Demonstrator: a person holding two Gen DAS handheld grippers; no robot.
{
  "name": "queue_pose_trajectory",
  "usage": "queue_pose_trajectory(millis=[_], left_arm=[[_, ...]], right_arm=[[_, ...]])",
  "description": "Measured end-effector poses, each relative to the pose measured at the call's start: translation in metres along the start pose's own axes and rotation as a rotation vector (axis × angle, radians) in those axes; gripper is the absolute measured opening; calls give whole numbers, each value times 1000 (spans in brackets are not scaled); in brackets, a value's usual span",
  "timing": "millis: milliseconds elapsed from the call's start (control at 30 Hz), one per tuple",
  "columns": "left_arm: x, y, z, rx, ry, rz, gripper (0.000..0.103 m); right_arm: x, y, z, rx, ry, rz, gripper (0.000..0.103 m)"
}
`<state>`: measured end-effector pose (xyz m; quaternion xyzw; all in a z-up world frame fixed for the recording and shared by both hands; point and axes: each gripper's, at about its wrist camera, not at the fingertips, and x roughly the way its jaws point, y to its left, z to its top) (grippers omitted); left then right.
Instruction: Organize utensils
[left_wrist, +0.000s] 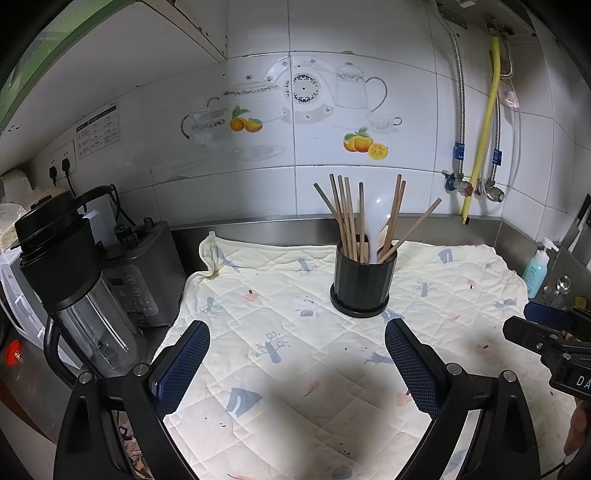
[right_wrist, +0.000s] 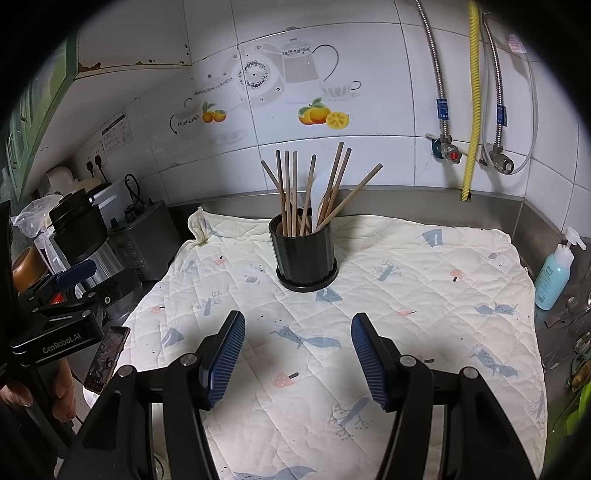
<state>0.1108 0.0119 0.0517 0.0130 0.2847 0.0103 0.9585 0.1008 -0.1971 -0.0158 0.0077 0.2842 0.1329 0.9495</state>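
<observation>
Now the chopsticks (left_wrist: 351, 218) and a white spoon (left_wrist: 376, 221) stand together in the black holder (left_wrist: 360, 284), probably already sorted; near it both grippers, left (left_wrist: 297, 369) and right (right_wrist: 298, 360), hover with jaws apart, empty.

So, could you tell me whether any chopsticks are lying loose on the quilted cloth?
No, every chopstick stands inside the black holder, and the cloth around it carries no utensils.

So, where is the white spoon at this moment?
The white spoon stands among the wooden chopsticks inside the black holder, which sits on the quilted cloth near the tiled back wall, ahead of both grippers.
</observation>
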Motion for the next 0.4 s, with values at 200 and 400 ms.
queue_pose_trajectory(millis=[200,400], left_arm=[[2,4,0,-20,-3,-2,103],[3,6,-1,-15,-1,0,103]], right_arm=[[0,1,0,-2,3,-4,66],[2,1,-1,1,3,-2,66]])
